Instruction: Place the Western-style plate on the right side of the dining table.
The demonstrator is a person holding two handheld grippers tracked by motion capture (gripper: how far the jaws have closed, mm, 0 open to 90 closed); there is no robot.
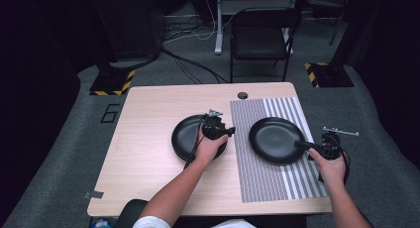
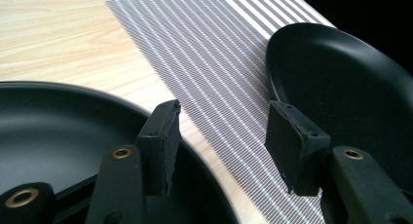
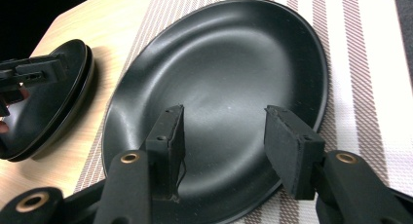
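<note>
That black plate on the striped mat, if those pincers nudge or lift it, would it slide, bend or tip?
The plate looks rigid, with a smooth, faintly glossy surface, so it probably keeps its shape but may slip between the pads. On the woven striped mat it likely slides less than on bare wood. Gripped at one rim by the open right gripper, it would probably sag downward.

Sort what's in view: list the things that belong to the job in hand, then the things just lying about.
In the job:
- left gripper, open over the stacked black plates
- right gripper, open at the single black plate
- striped placemat under that plate
- wooden table

Lying about:
- black folding chair
- floor cables
- hazard-striped stand bases
</note>
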